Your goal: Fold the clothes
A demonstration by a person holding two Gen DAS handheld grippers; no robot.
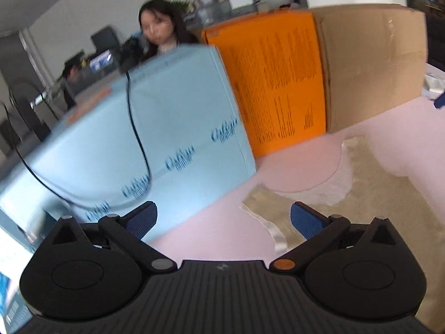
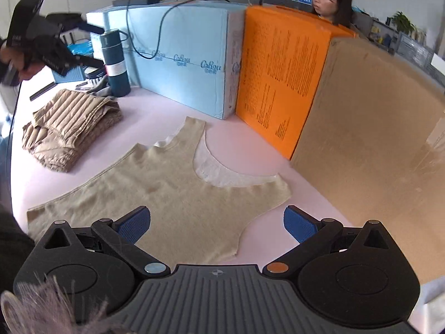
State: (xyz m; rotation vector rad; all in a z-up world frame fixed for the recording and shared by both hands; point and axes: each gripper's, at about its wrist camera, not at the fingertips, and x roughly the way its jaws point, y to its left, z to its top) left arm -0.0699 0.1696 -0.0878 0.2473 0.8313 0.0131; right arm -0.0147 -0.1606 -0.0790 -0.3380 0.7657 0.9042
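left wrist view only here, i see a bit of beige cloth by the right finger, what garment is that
Observer: A beige sleeveless knit top, lying flat and unfolded on the pale pink table, neckline toward the boxes.
Operator: anything already folded
Observer: Yes, a tan quilted garment lies folded to the left of the top, apart from it.
Operator: where's the right gripper
Observer: The right gripper is open above the top's near edge, holding nothing.
Operator: anything else near that folded piece
Observer: A dark teal flask stands upright behind it, beside the light blue box.
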